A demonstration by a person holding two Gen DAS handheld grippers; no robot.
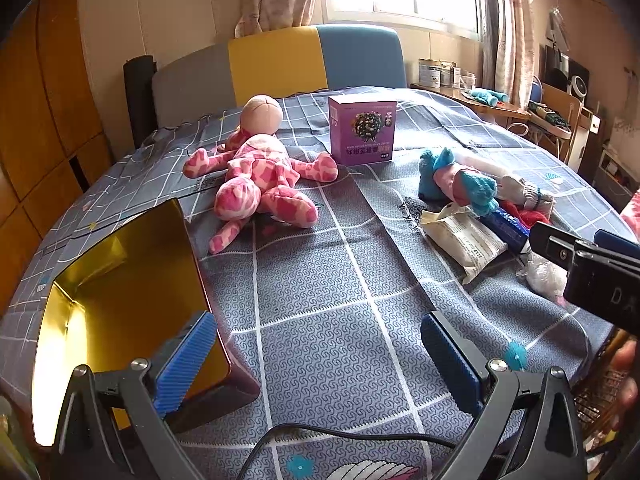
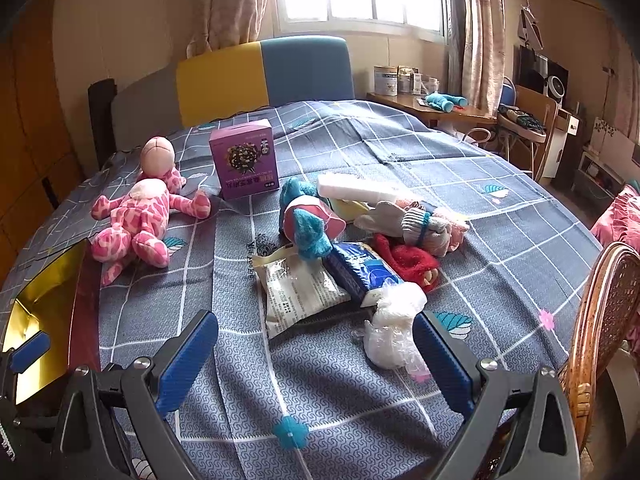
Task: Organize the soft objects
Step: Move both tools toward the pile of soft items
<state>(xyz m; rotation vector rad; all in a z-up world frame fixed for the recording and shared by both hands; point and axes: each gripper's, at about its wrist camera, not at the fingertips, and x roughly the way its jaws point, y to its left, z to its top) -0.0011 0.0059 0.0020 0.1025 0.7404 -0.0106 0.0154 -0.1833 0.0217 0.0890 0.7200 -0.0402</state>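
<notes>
A pink spotted plush toy (image 1: 260,172) lies on the bed, also in the right wrist view (image 2: 136,216). A pile of soft things lies to its right: a blue-and-pink plush (image 2: 308,220), grey and white gloves (image 2: 416,220), a red knit item (image 2: 408,260), a white packet (image 2: 300,296), a blue tissue pack (image 2: 360,268) and a crumpled clear bag (image 2: 396,320). A gold-lined open box (image 1: 120,292) sits at the left. My left gripper (image 1: 320,360) is open and empty beside the box. My right gripper (image 2: 316,364) is open and empty, just short of the pile.
A purple carton (image 1: 362,130) stands upright behind the toys. The bed has a grey checked cover (image 1: 320,280) and a yellow-and-blue headboard (image 1: 312,60). A wicker chair (image 2: 608,320) stands at the bed's right edge. A cluttered desk (image 2: 440,108) stands by the window.
</notes>
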